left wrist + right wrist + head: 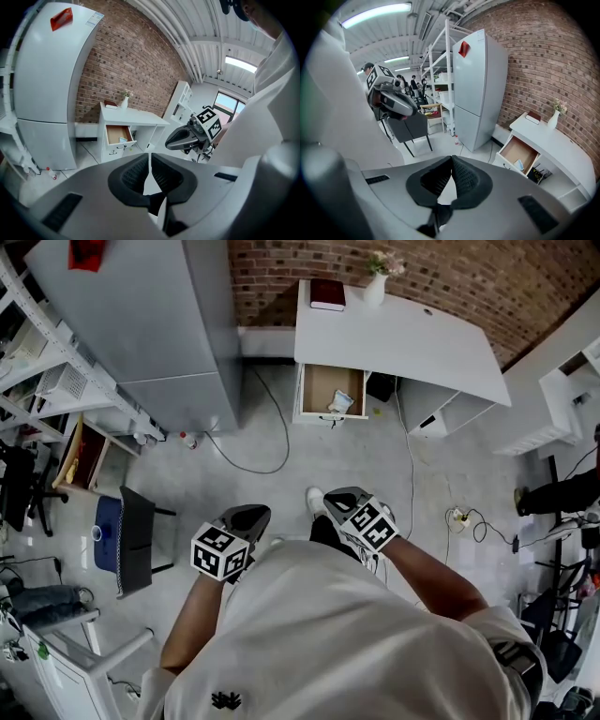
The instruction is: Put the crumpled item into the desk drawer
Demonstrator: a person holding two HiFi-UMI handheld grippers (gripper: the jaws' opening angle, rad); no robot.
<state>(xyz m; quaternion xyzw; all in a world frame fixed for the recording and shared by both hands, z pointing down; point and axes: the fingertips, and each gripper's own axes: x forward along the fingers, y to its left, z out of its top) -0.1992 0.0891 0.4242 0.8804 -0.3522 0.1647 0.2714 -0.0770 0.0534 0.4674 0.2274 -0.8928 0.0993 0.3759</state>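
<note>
The white desk [412,338] stands against the brick wall, and its drawer [332,385] is pulled open. A pale crumpled item [339,403] lies inside, near the drawer's front right corner. The drawer [117,134] and the item [123,139] also show in the left gripper view. The right gripper view shows the same drawer [518,153] and item [519,164]. Both grippers are held close to the person's body, far from the desk. My left gripper [248,517] is shut with nothing in it, its pads [140,171] pressed together. My right gripper [342,501] is likewise shut and empty.
On the desk are a dark book [327,294] and a vase [376,285] of flowers. A grey fridge [150,315] stands left of the desk, with a cable [272,442] on the floor. A dark chair [131,540] and shelving [37,362] are at the left.
</note>
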